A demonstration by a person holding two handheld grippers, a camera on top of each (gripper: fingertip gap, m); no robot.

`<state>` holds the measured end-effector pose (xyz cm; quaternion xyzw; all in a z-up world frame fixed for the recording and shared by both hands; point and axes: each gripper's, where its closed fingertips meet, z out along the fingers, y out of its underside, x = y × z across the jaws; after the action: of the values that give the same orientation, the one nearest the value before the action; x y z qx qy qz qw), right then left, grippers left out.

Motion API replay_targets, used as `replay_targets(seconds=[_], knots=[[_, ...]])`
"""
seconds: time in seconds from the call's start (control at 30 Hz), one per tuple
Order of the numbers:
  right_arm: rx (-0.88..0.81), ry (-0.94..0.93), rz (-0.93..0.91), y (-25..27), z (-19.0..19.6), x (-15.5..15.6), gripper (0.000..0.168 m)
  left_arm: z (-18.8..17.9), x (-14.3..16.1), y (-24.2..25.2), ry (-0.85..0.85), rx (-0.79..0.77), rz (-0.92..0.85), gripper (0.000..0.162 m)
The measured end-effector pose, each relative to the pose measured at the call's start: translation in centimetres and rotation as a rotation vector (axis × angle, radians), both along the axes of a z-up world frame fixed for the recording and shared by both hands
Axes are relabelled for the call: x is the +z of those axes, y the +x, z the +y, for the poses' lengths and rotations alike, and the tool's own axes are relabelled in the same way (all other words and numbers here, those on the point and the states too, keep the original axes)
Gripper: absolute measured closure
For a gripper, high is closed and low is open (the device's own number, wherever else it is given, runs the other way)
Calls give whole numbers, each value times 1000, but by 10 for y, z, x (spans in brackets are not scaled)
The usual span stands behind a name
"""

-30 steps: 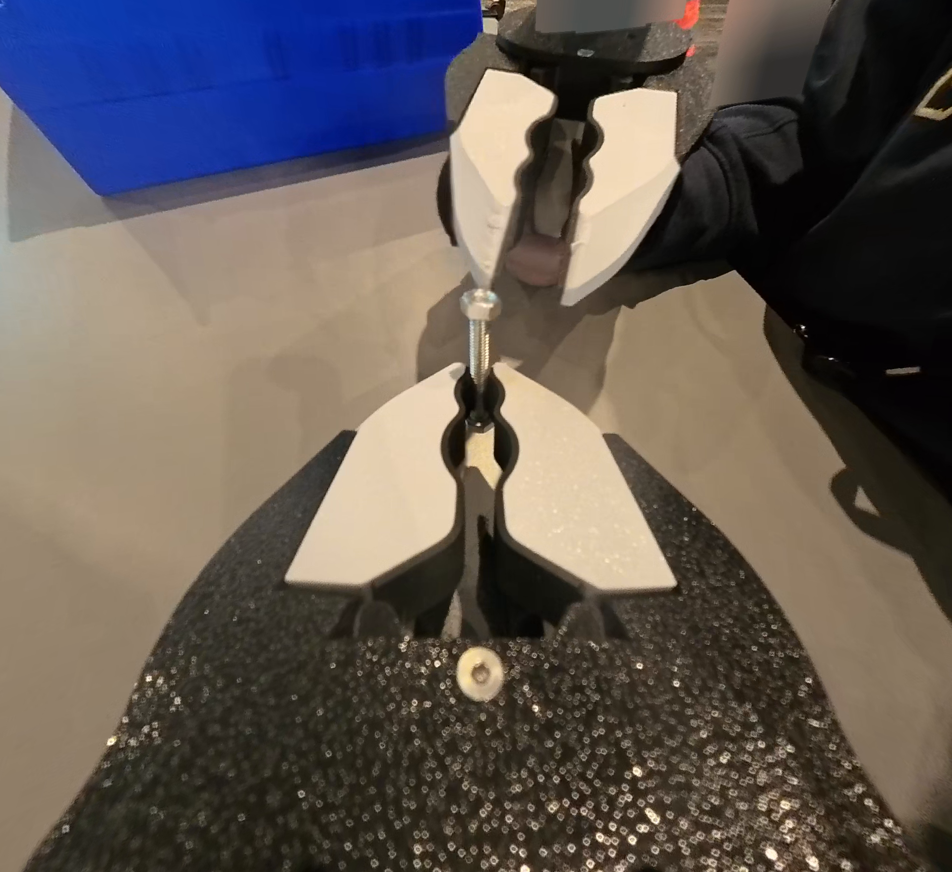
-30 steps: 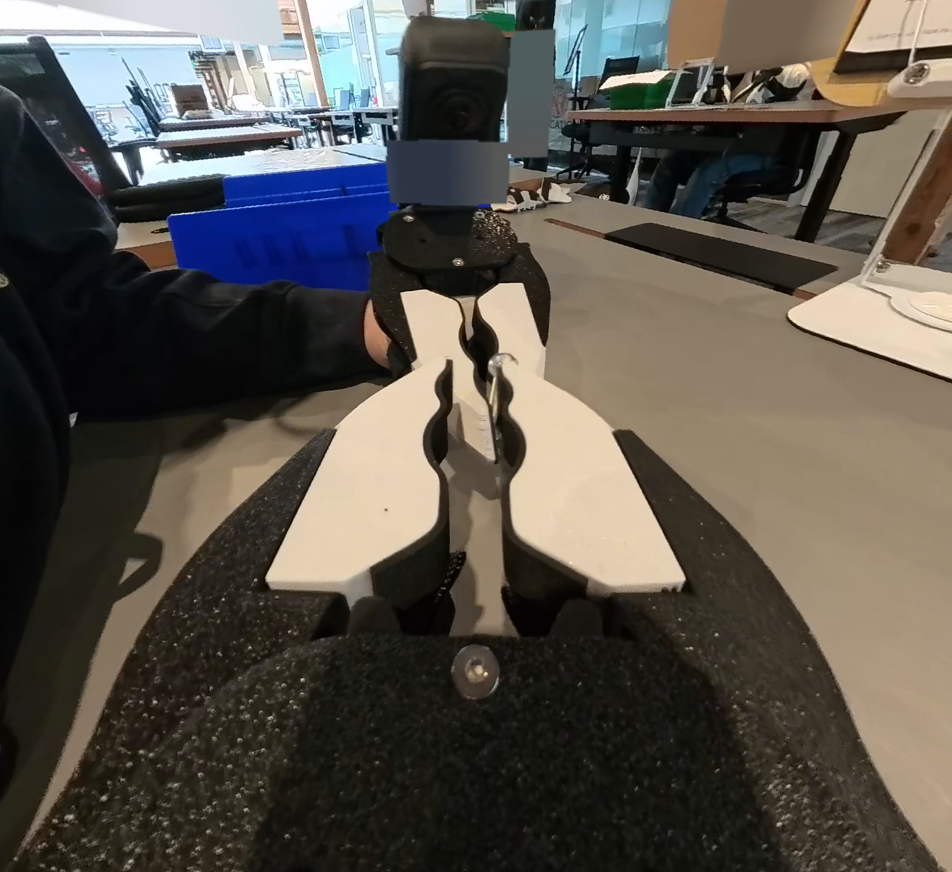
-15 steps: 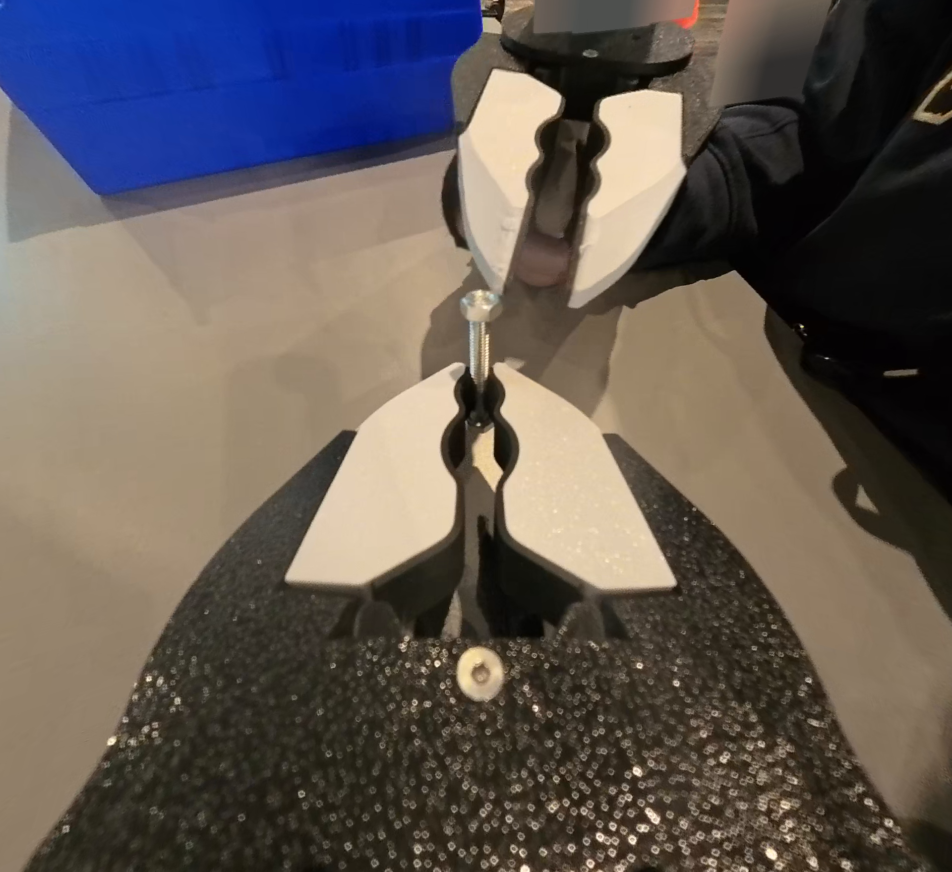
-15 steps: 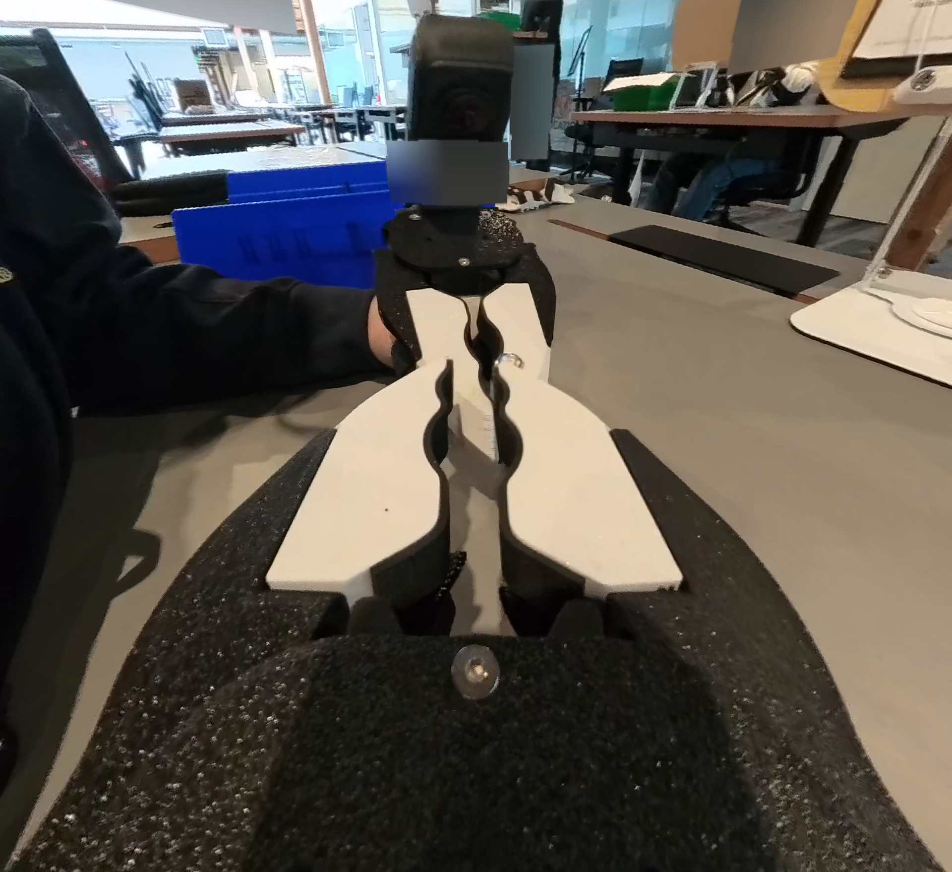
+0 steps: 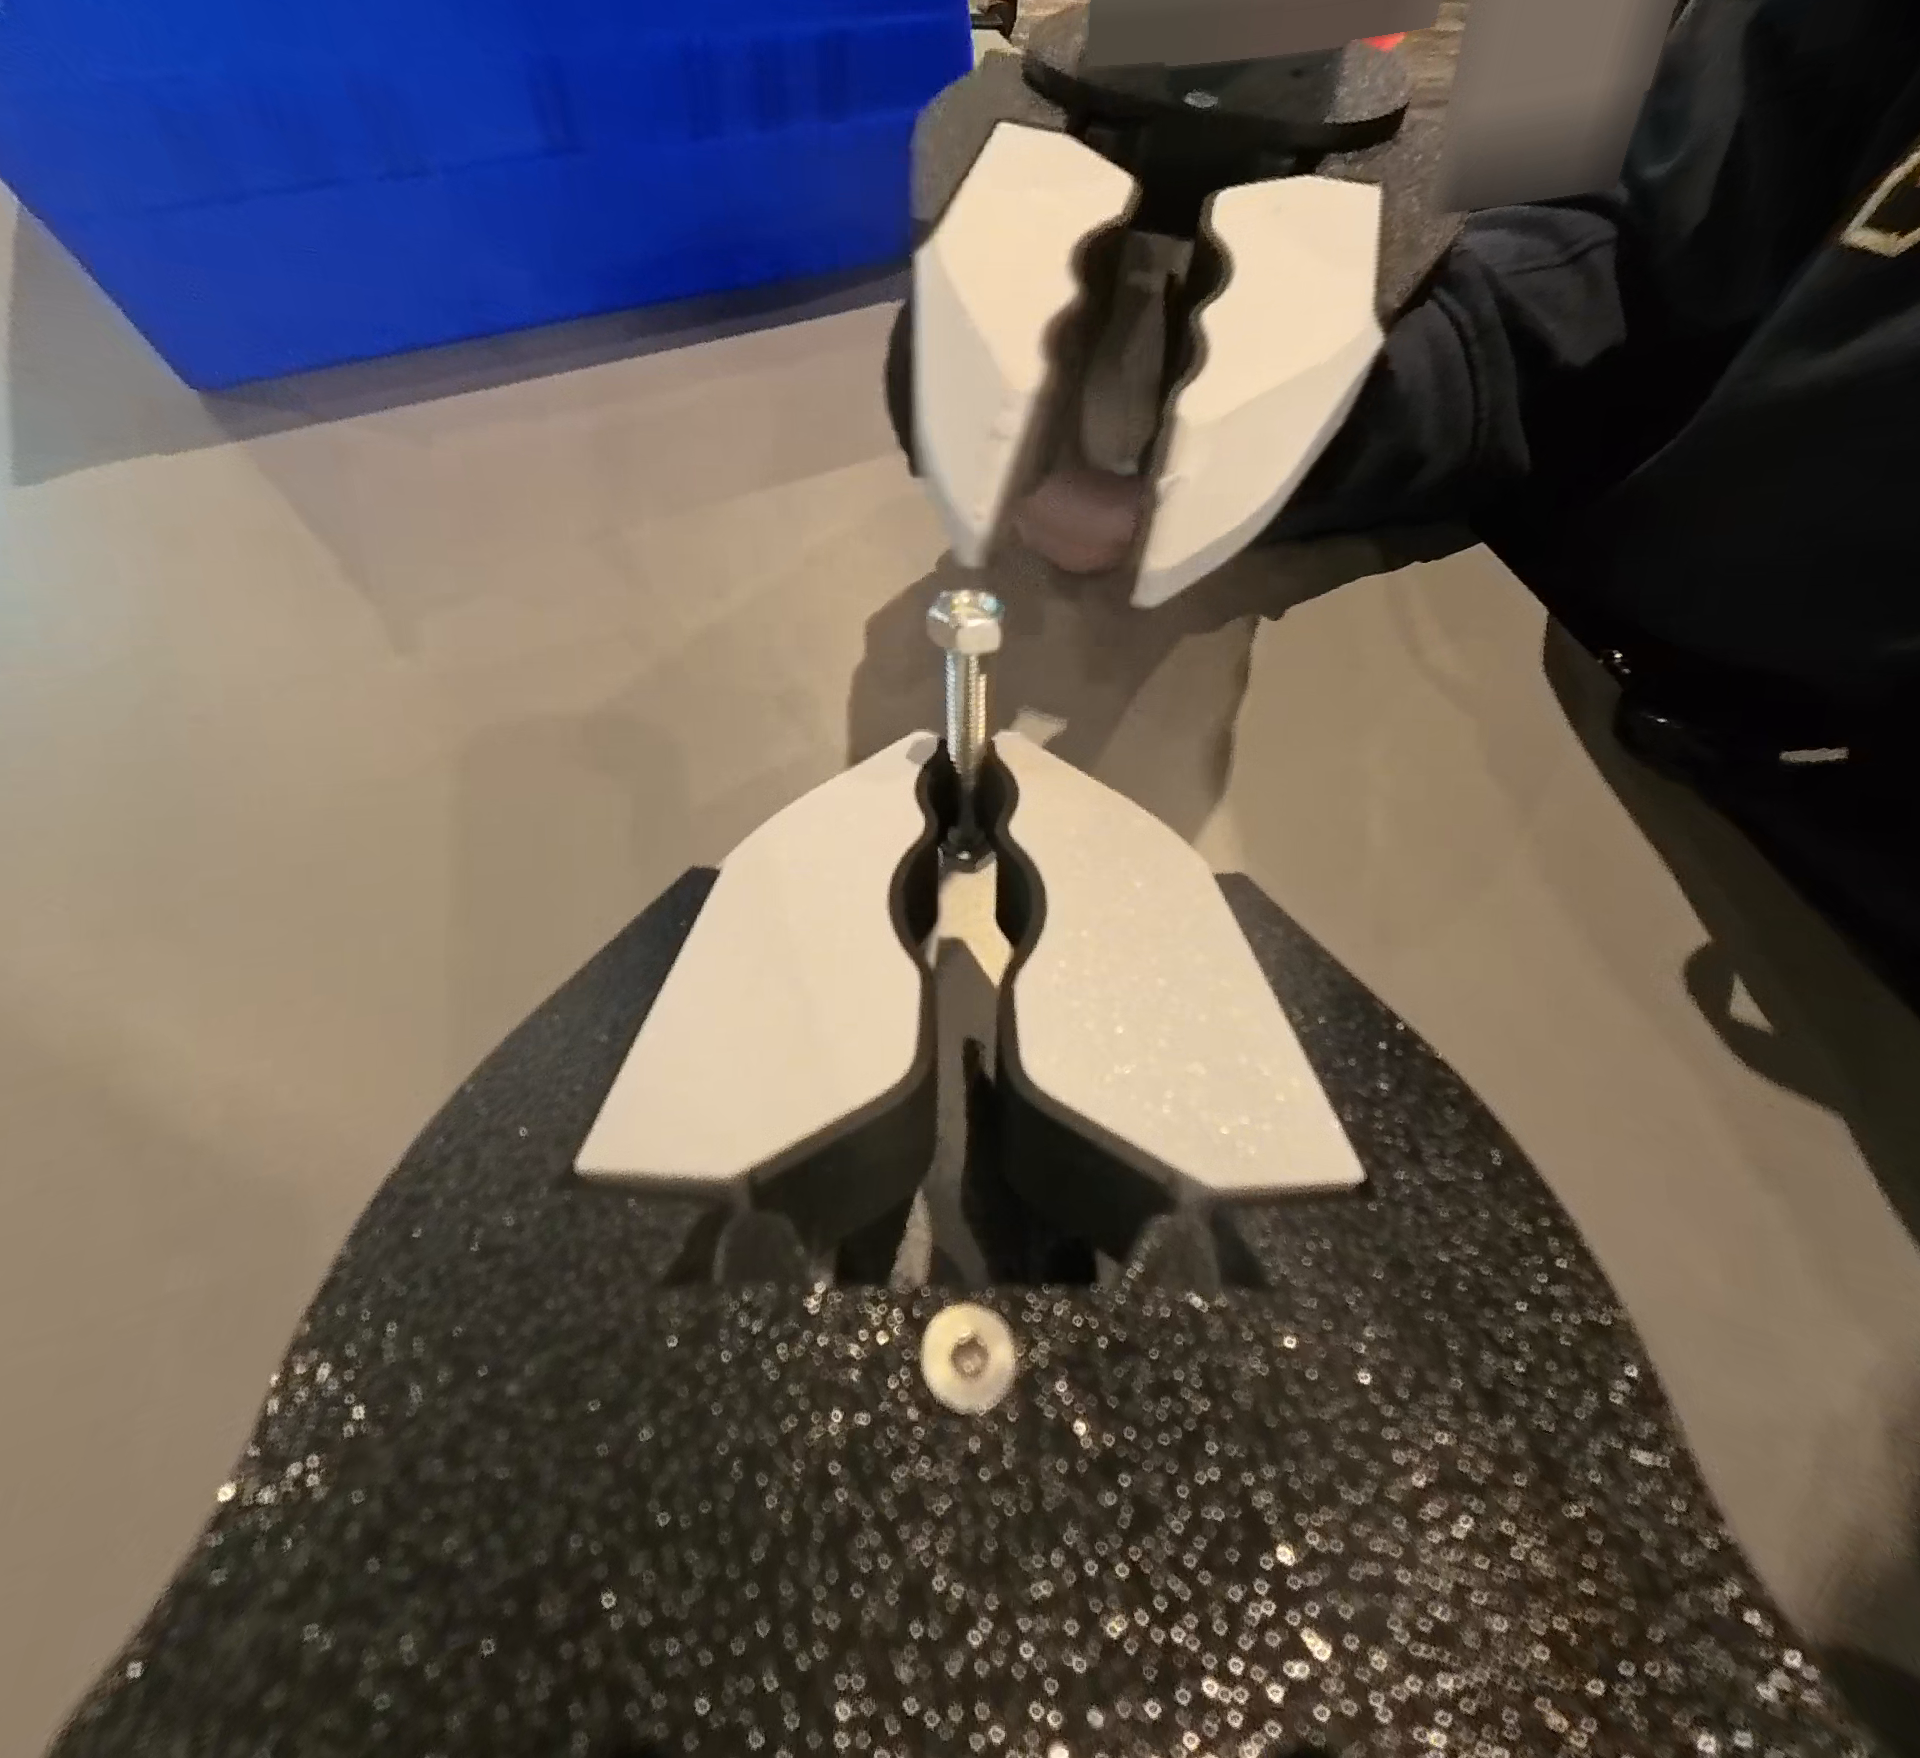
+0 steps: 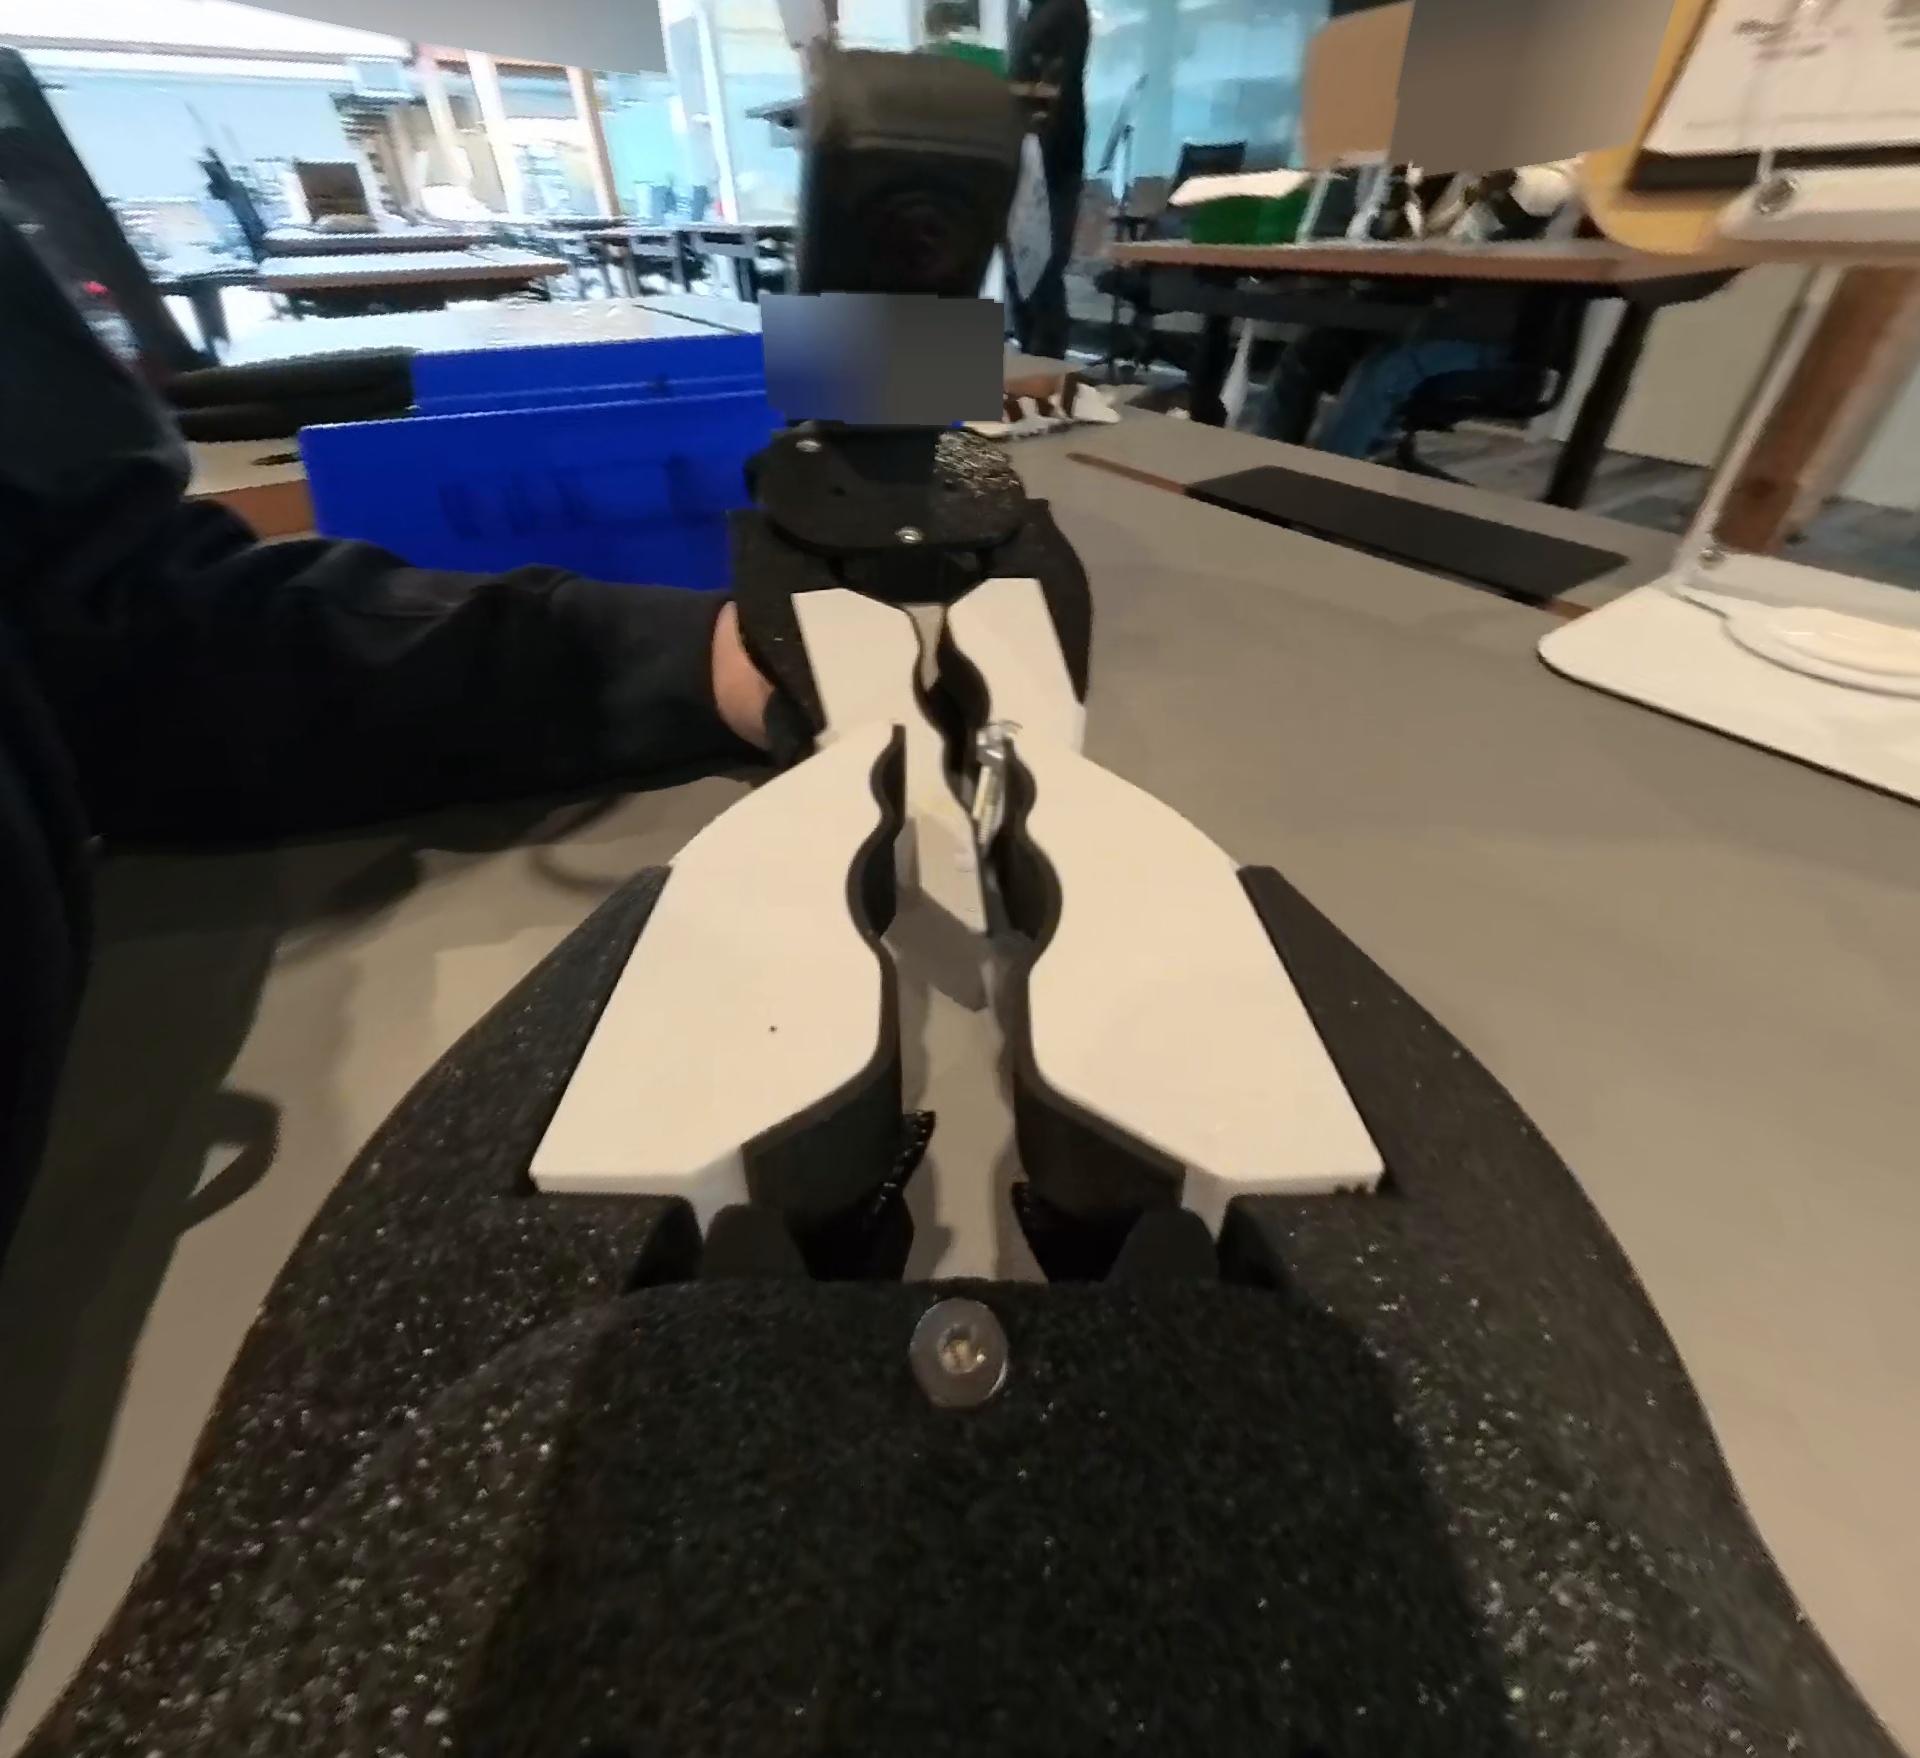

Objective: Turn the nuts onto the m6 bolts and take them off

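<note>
- The left tongs are pressed together on the lower end of the M6 bolt, pinching the threaded shank so that it stands out past the tips, well above the grey worktop.
- This hold leaves the bolt's upper part free, probably so a nut can be turned there.
- A hex piece sits at the bolt's top end; whether it is the head or a nut cannot be told.
- The right tongs hover just above that top end, spread apart and empty, likely lined up to close on the hex piece.
- A blue bin stands behind on the worktop, apart from the work.
</note>
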<state>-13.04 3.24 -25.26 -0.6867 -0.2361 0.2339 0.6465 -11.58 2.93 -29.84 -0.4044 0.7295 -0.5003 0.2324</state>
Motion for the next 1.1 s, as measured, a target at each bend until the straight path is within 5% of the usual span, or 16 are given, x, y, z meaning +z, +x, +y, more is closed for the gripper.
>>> replay_targets(seconds=[0.17, 0.23, 0.43, 0.63, 0.87, 1.0, 1.1], knots=[[-7, -30, -9, 0, 5, -4, 149, 0, 0, 0, 0, 0, -2, 157], [44, 1, -6, -5, -3, 0, 161, 0, 1, 0, -2, 1, -4, 157], [-37, -15, 17, 6, 6, 0, 144, 0, 0, 0, 0, -1, 2, 157], [52, 8, 2, -5, -5, 1, 157, 0, 1, 0, -2, -1, -1, 157], [-27, -46, -3, 3, 8, -4, 144, 0, 1, 0, -1, -1, 1, 157], [50, -4, 3, -4, -4, 0, 161, 0, 1, 0, -4, -1, -3, 157], [6, -2, 15, 1, -1, 1, 154, 0, 1, 0, -1, -2, 3, 157]])
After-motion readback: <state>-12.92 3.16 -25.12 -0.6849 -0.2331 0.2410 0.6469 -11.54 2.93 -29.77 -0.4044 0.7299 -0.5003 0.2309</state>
